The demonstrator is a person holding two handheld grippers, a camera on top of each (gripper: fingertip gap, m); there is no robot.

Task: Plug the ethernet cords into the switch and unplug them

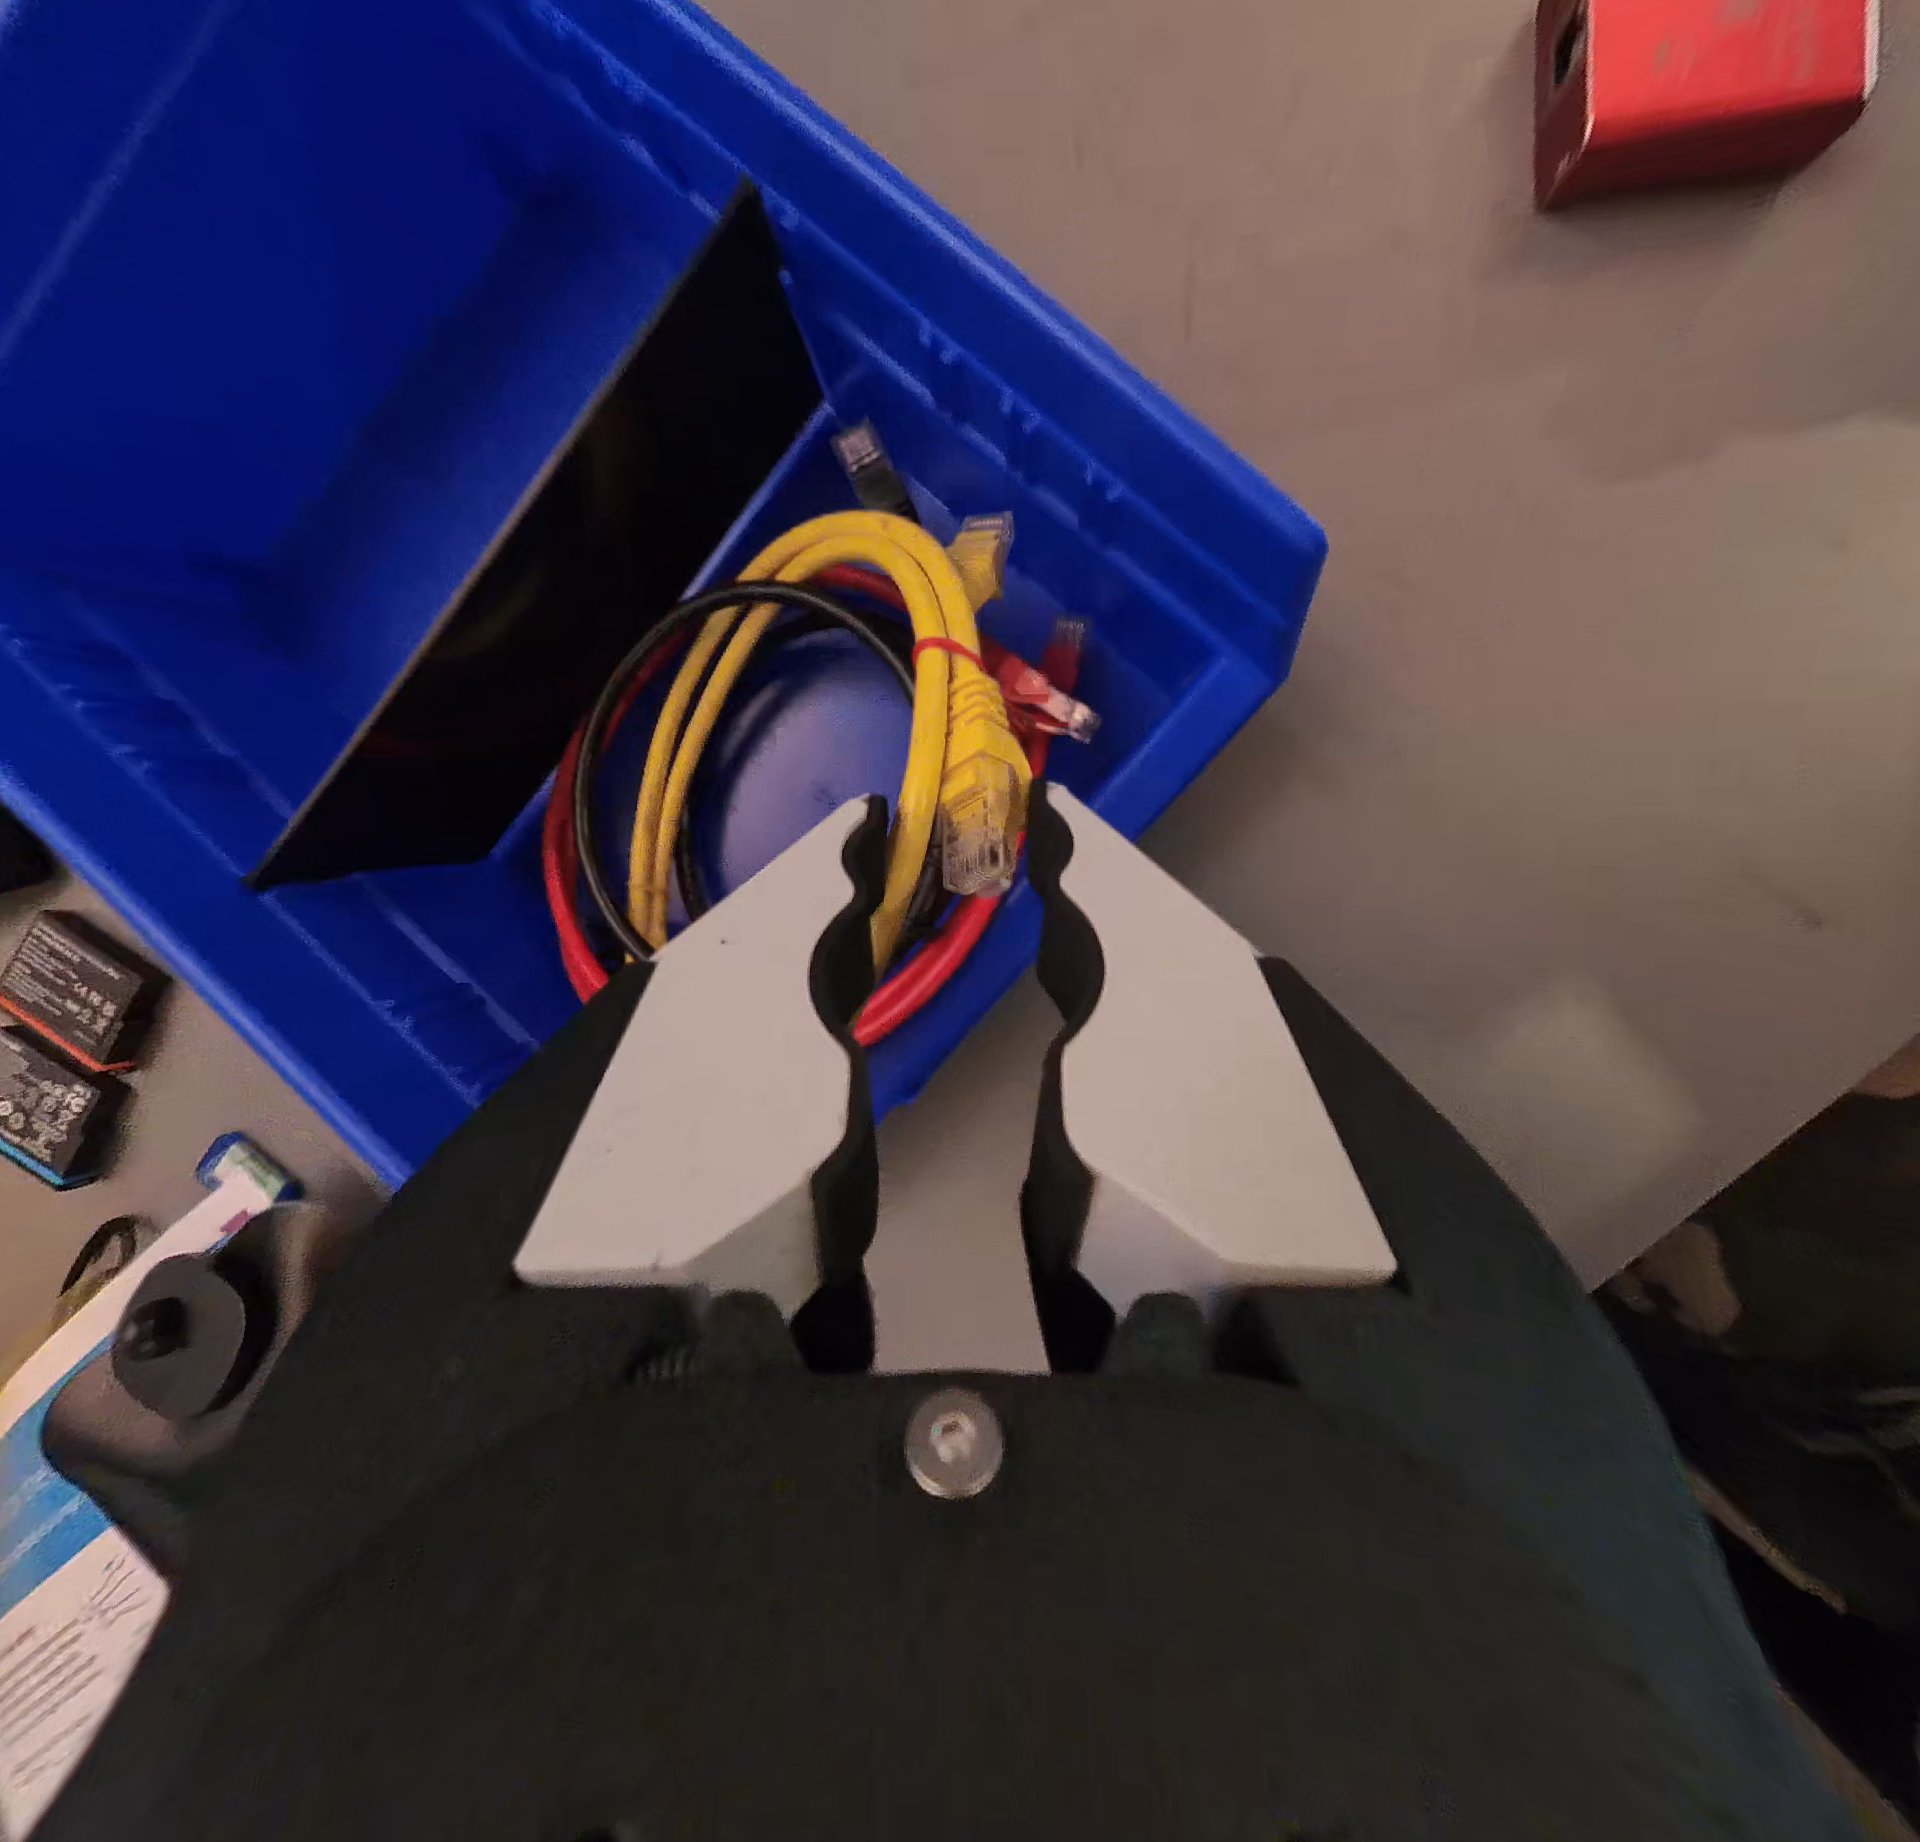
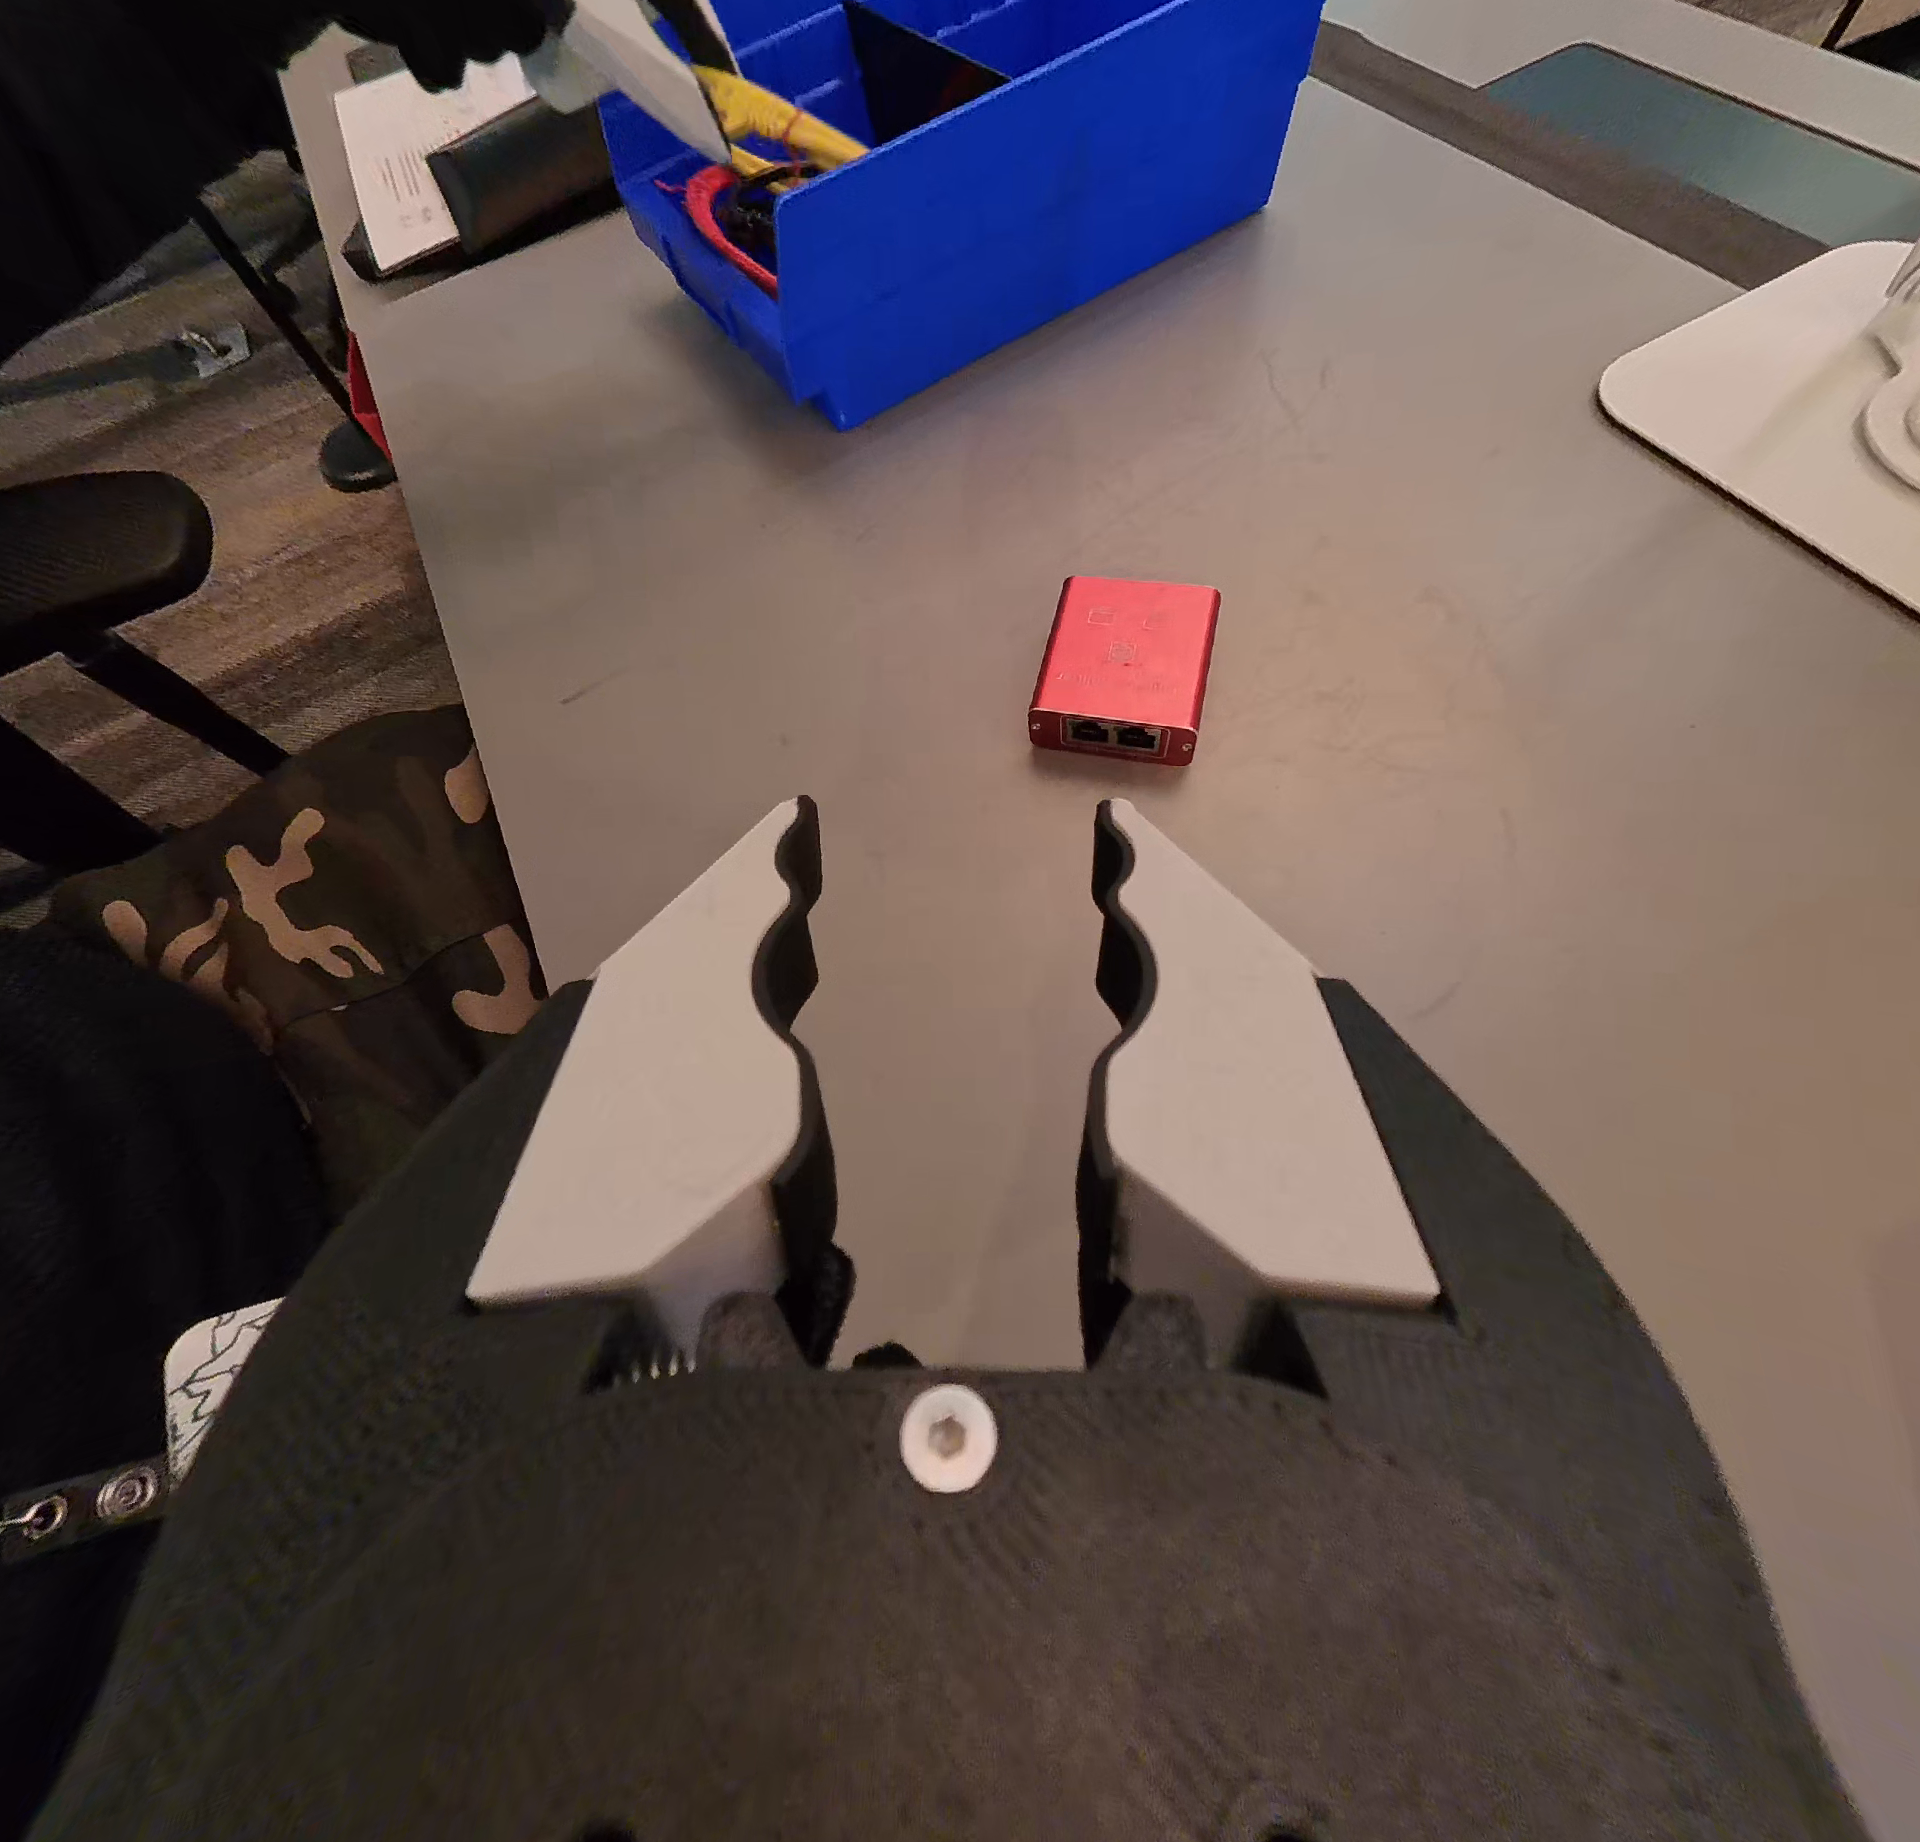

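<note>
Over the blue bin [image 1: 1091, 504], left tool [image 1: 956, 805] spread round yellow cord's [image 1: 966, 753] plug; right tool [image 2: 956, 810] spread, nr red switch [image 2: 1127, 665].

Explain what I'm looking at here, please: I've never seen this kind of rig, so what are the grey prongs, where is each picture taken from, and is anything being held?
There is no robot. A person holds a two-finger tool in each hand, and a camera on each looks forward along its grey fingers.

The left wrist view shows the left tool reaching into a blue bin on a grey table. Its fingers are apart, either side of a yellow ethernet cord. They have not closed on it. Red and black cords are coiled with it, beside a black divider.

The right wrist view shows the right tool, open and empty, above the table. Ahead of it lies the small red switch, two empty ports facing the camera. The bin stands farther back, with the left tool dipping into it.

So nothing is held or plugged in yet.
</note>
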